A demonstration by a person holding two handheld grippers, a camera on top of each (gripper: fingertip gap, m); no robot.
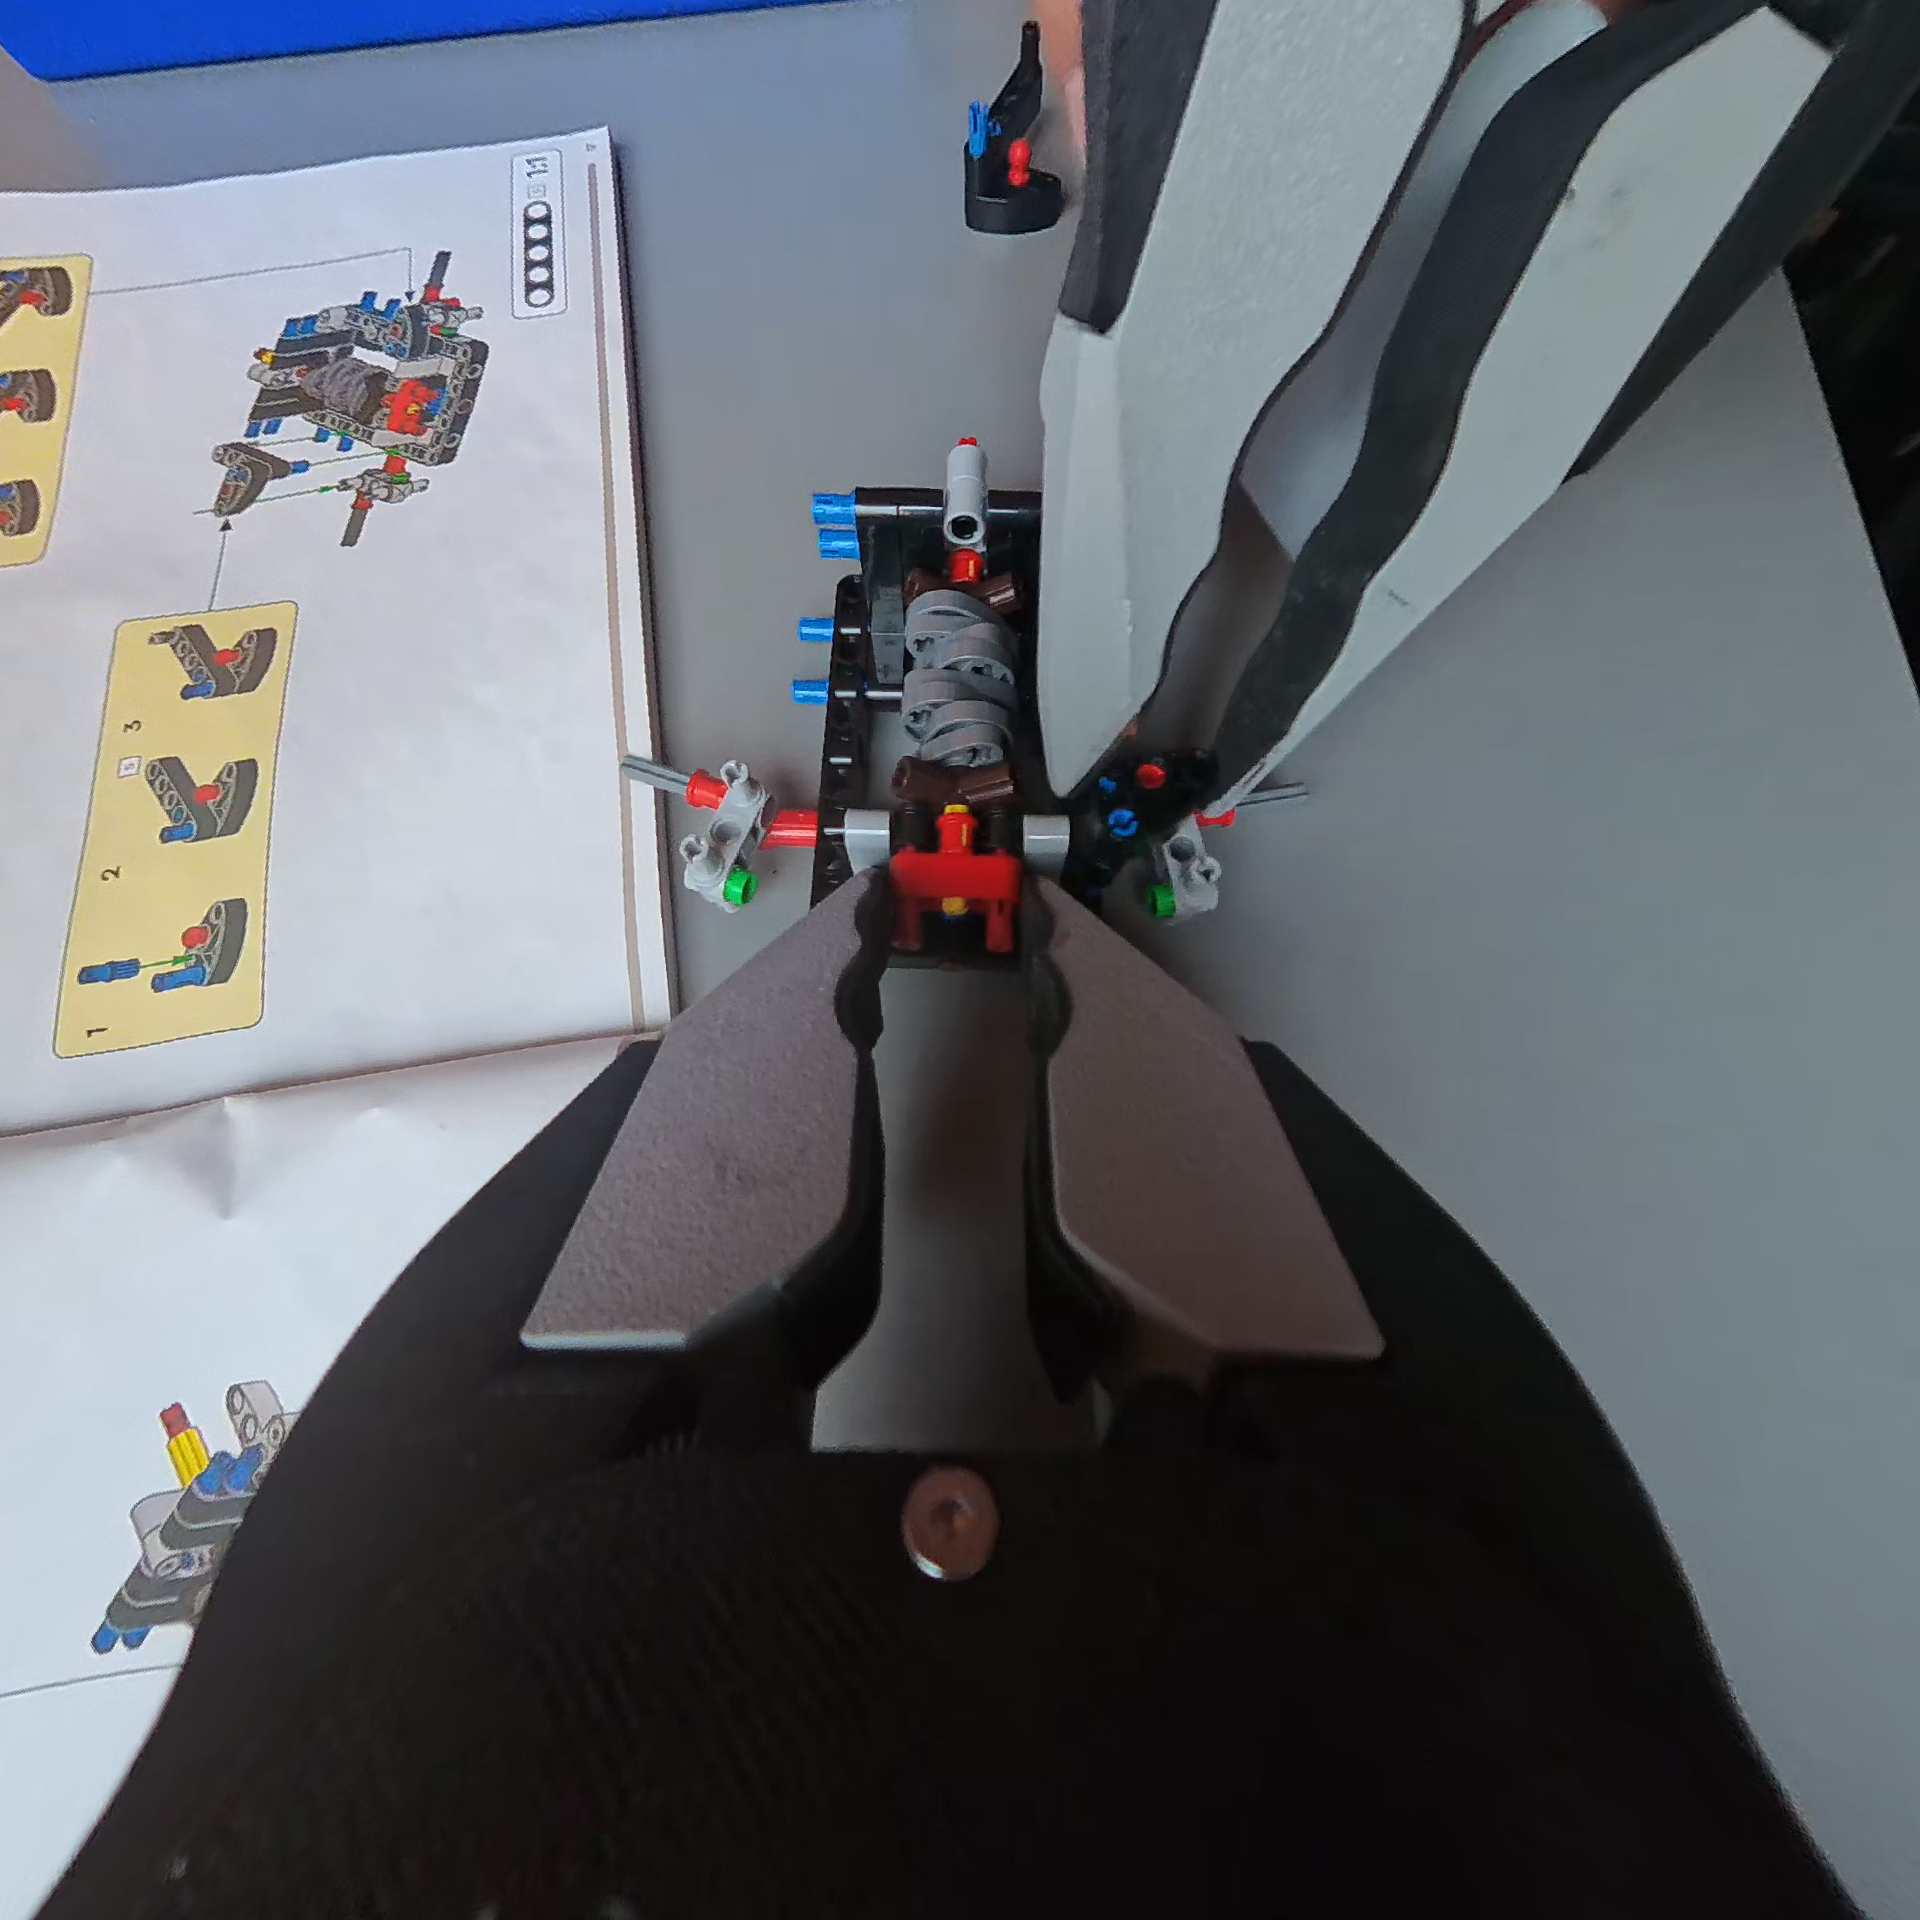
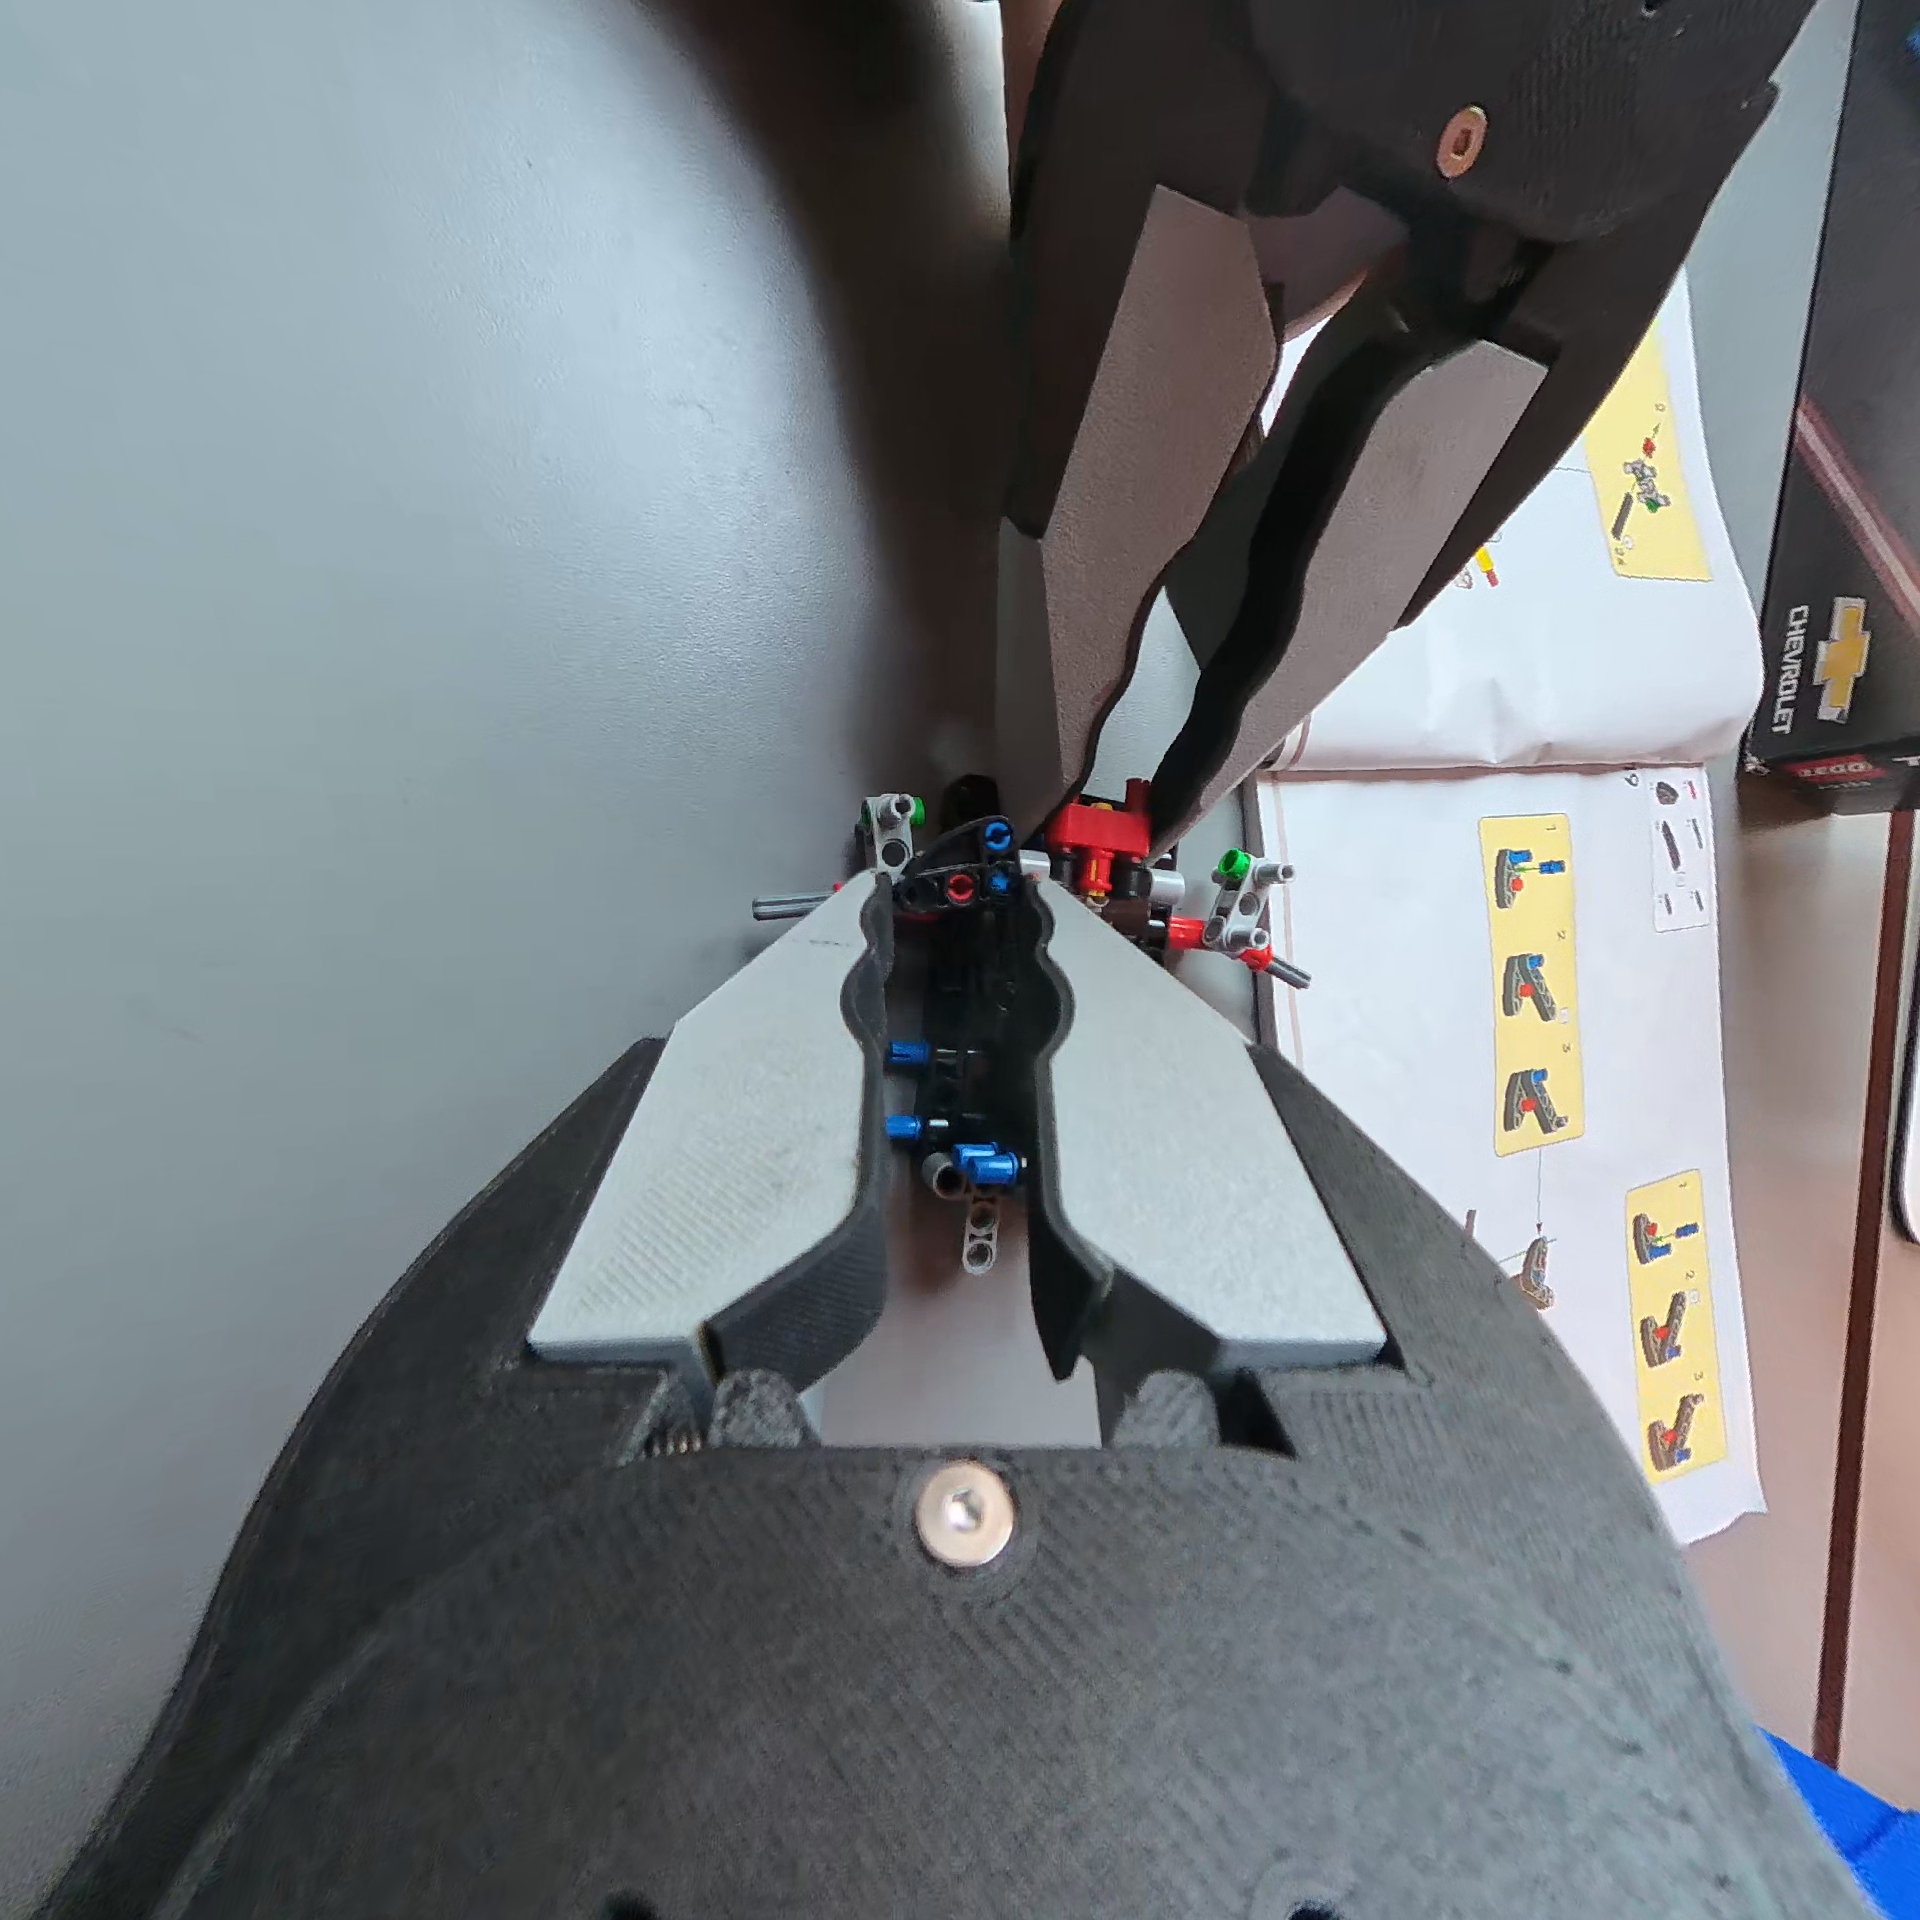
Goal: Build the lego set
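The lego assembly [image 1: 956, 675] is a black frame with grey crank pieces, blue pins on its left side and a red block at the near end. My left gripper [image 1: 954, 920] is shut on that red end; in the right wrist view the left gripper [image 2: 1101, 828] pinches the red block [image 2: 1091, 831]. My right gripper [image 2: 956, 891] is shut on a black curved piece [image 2: 961, 883] with red and blue pins. It holds the piece against the frame's right side. In the left wrist view the right gripper [image 1: 1155, 781] comes in from the upper right with that piece [image 1: 1143, 790].
An open instruction booklet [image 1: 343, 675] lies left of the assembly and also shows in the right wrist view [image 2: 1455, 987]. Another black curved piece [image 1: 1013, 166] with pins stands farther back on the grey table [image 1: 1558, 1039]. A dark box [image 2: 1844, 520] lies past the booklet. Both grippers' tips are close together, under 4 cm apart.
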